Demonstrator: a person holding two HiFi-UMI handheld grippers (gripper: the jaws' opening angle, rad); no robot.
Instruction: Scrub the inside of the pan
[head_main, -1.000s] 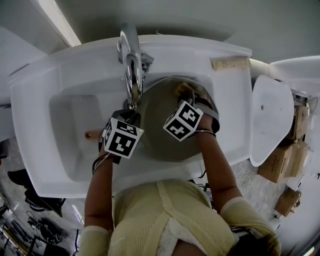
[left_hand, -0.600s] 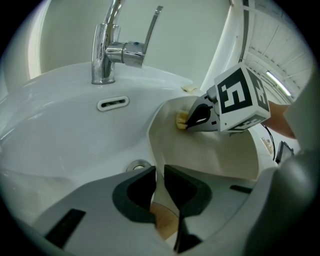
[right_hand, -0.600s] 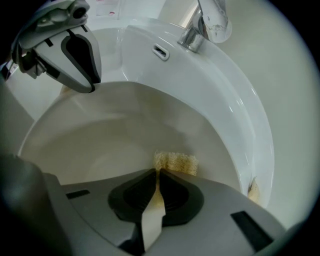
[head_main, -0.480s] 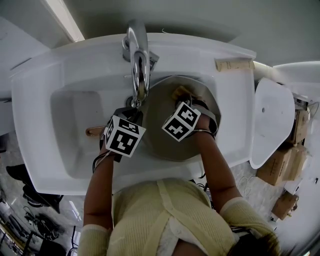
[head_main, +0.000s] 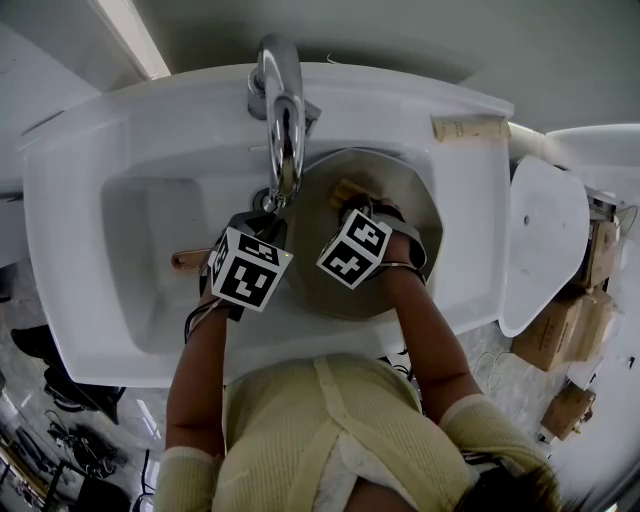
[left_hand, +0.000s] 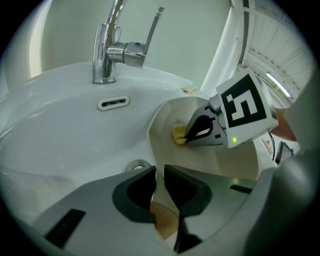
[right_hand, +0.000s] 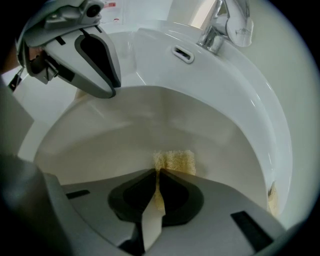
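A round pan (head_main: 312, 222) with a beige inside lies tilted in the white sink, its wooden handle (head_main: 186, 263) pointing left. My left gripper (head_main: 258, 232) is shut on the pan's rim (left_hand: 159, 150) just above the handle (left_hand: 163, 223). My right gripper (right_hand: 158, 176) is shut on a yellow sponge (right_hand: 175, 161) and presses it flat against the pan's inner wall (right_hand: 125, 130). In the head view the sponge (head_main: 349, 190) shows at the pan's far side, just ahead of the right gripper (head_main: 356, 207). The left gripper view shows that sponge (left_hand: 179, 134) at the right gripper's tip.
A chrome faucet (head_main: 283, 110) arches over the pan's far left rim. The sink basin (head_main: 150, 230) has a drain (left_hand: 138, 165) and an overflow slot (left_hand: 113, 103). A tan bar (head_main: 468, 127) lies on the sink's back right ledge. A white lid-shaped piece (head_main: 540, 240) and cardboard boxes (head_main: 565, 320) stand to the right.
The right gripper has slid the sponge a little to the left across the pan's far wall, toward the faucet. The left gripper keeps its hold on the rim.
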